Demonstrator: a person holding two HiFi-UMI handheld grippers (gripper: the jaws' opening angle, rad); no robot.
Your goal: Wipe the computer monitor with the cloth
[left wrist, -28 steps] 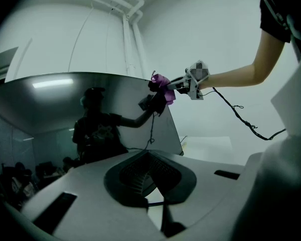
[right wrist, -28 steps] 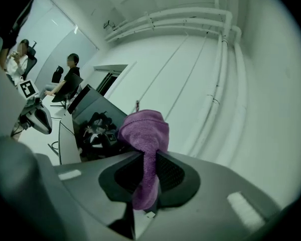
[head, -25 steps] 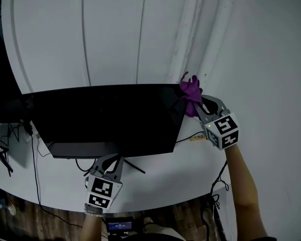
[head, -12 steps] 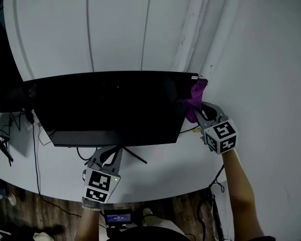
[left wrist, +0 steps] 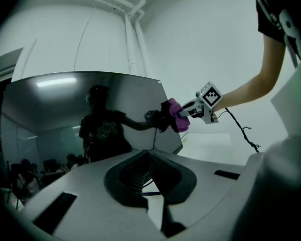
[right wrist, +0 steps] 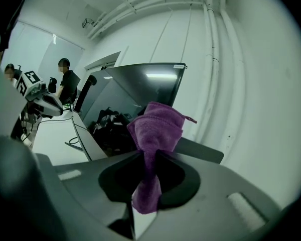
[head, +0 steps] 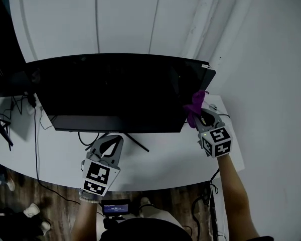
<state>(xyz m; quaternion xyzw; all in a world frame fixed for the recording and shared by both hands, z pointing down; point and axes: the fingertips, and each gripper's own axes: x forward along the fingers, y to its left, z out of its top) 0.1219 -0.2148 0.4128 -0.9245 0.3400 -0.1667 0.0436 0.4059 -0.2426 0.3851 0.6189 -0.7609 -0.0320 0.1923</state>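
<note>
The black computer monitor [head: 115, 92] stands on the white desk [head: 165, 164], its screen dark and reflective [left wrist: 90, 114]. A purple cloth [head: 195, 107] is pinched in my right gripper [head: 201, 116] and rests against the lower right part of the screen. The left gripper view shows the cloth [left wrist: 176, 115] touching the screen near its right edge. In the right gripper view the cloth [right wrist: 158, 127] bunches up above the shut jaws [right wrist: 150, 157], with the monitor [right wrist: 135, 92] behind it. My left gripper [head: 109, 147] hovers below the monitor by its stand, jaws together and empty [left wrist: 149, 157].
Cables [head: 36, 134] trail over the desk's left side and another cable [left wrist: 243, 134] runs on the right. A second dark screen [head: 5, 84] stands at the far left. White pipes [head: 203, 19] run up the wall behind. The monitor's stand leg [head: 135, 142] lies beside my left gripper.
My right gripper has drawn the cloth down from the monitor's top right corner to its lower right edge. The left gripper has barely moved.
</note>
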